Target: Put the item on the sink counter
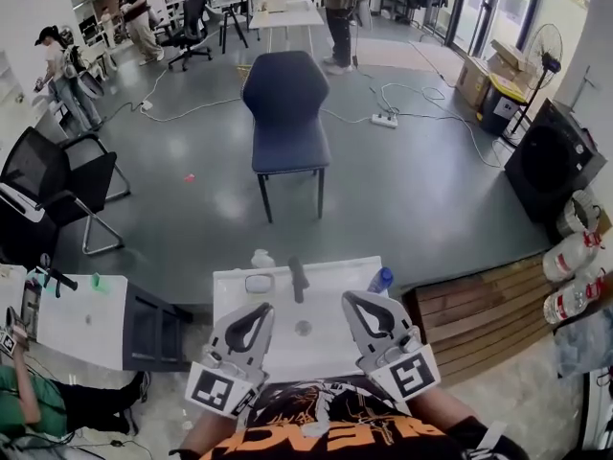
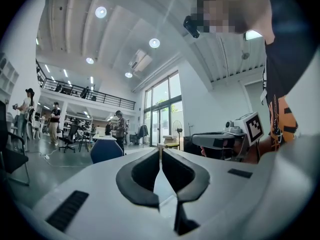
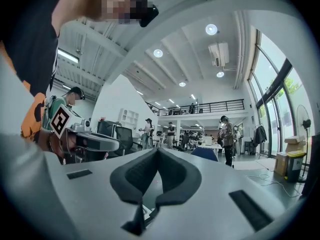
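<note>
Sink counter: white top (image 1: 330,274) lies just ahead of and below both grippers, with a basin sunk in its middle and a dark faucet (image 1: 298,280) at the back rim.
Item: neither gripper carries anything, and I cannot tell which thing the task means. A blue-capped bottle (image 1: 380,279) sits at the counter's back right corner. A small pale bottle-like thing (image 1: 261,258) and a rounded dish (image 1: 259,283) sit at the back left.
Direction: all three things lie forward of the jaw tips, beyond the basin.
Long axis: the blue-capped bottle looks upright, seen from above, though that is not certain.
Nearer hand: the right gripper (image 1: 352,300) is just short of the blue-capped bottle. The left gripper (image 1: 261,309) is just short of the rounded dish.
Left gripper state: jaws pressed together tip to tip, nothing between them, pointing out over the room.
Right gripper state: jaws fully closed on themselves, empty, touching nothing.
Judgement: with both grippers empty and everything resting on the counter, the placing looks either finished or not begun.
</note>
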`<state>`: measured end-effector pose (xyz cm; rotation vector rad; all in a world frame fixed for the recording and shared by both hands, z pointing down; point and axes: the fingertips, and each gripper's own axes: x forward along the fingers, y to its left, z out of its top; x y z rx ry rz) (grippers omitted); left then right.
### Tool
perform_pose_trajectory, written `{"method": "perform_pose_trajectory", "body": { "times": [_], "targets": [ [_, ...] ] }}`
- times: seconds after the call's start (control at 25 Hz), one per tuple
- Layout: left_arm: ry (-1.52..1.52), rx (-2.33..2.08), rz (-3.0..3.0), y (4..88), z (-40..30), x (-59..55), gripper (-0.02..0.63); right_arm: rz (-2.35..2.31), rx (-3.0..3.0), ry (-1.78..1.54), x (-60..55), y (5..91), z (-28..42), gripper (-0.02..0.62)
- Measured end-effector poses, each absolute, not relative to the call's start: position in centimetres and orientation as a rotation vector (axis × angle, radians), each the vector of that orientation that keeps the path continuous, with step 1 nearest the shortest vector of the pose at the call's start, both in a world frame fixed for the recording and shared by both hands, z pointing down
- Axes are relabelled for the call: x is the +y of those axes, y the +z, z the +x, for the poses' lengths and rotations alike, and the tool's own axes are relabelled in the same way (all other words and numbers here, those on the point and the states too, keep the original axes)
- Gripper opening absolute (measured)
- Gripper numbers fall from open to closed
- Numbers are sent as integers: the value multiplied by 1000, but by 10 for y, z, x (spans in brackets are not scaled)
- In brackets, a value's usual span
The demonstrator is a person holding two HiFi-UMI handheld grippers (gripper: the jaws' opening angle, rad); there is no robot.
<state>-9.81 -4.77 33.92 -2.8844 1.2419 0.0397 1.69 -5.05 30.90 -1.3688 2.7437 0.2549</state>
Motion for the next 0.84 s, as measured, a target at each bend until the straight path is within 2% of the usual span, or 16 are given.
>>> {"method": "perform_pose_trajectory", "body": {
  "times": [0.84],
  "targets": [
    [46,1299,-2867,342,-95,-43,28,-1261,2817,169,-49,322,11,14]
  ]
}}
